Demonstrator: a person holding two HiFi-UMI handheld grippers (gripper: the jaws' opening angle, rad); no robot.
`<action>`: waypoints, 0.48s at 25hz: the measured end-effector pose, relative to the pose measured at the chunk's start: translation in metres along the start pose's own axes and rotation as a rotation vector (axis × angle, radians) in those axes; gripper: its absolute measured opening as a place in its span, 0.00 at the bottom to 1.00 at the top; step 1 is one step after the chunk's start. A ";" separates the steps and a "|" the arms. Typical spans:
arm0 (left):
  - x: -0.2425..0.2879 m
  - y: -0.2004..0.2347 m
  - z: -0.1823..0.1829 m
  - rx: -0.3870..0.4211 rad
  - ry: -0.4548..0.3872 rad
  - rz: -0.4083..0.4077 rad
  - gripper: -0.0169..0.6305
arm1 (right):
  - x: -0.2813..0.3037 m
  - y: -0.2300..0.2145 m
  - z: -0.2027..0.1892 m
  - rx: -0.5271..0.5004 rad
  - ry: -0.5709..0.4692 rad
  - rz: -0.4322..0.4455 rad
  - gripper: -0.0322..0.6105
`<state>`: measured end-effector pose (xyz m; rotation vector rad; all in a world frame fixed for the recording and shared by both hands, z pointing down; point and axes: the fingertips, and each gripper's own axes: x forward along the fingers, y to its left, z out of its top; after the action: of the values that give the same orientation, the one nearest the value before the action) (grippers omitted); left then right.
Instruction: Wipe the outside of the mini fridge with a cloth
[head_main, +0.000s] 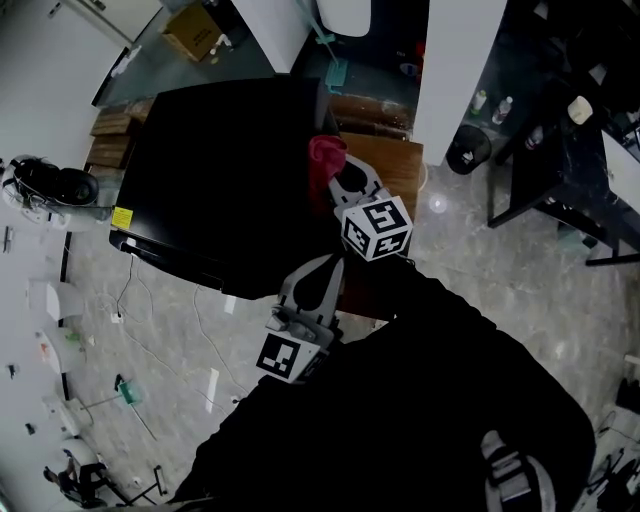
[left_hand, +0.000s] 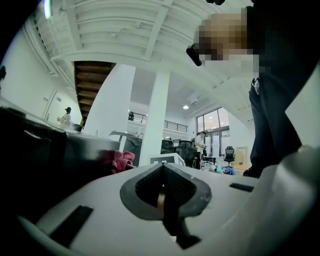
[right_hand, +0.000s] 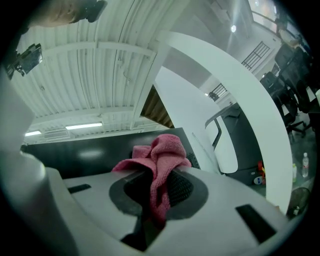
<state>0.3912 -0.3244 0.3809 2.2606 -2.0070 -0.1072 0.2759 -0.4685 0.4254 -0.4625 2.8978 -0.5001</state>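
The black mini fridge (head_main: 215, 175) fills the middle left of the head view, seen from above. My right gripper (head_main: 337, 185) is shut on a pink cloth (head_main: 325, 158) held against the fridge's right side near its top edge. In the right gripper view the cloth (right_hand: 157, 162) bunches up out of the closed jaws, with the fridge's dark glossy wall (right_hand: 85, 152) just behind it. My left gripper (head_main: 318, 285) hangs lower, beside the fridge's front right corner, shut with nothing in it. Its own view shows the closed jaws (left_hand: 162, 197), the cloth (left_hand: 117, 161) and the fridge (left_hand: 35, 150) at the left.
A wooden table (head_main: 390, 165) stands right of the fridge. White pillars (head_main: 455, 60) rise behind. A black desk frame (head_main: 560, 160) is at the far right. Cables and small items (head_main: 120, 390) lie on the marble floor at left. A cardboard box (head_main: 195, 30) sits at the back.
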 end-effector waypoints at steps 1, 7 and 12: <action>0.004 0.001 0.000 0.001 0.003 0.004 0.03 | 0.006 -0.009 0.002 0.002 -0.003 -0.012 0.13; 0.021 0.002 0.011 -0.013 -0.051 0.018 0.03 | 0.033 -0.050 0.011 0.008 0.006 -0.061 0.13; 0.029 0.004 0.013 0.007 -0.041 0.033 0.03 | 0.039 -0.064 0.013 -0.018 0.029 -0.056 0.13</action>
<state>0.3888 -0.3544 0.3690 2.2462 -2.0680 -0.1447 0.2595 -0.5425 0.4313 -0.5452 2.9264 -0.4932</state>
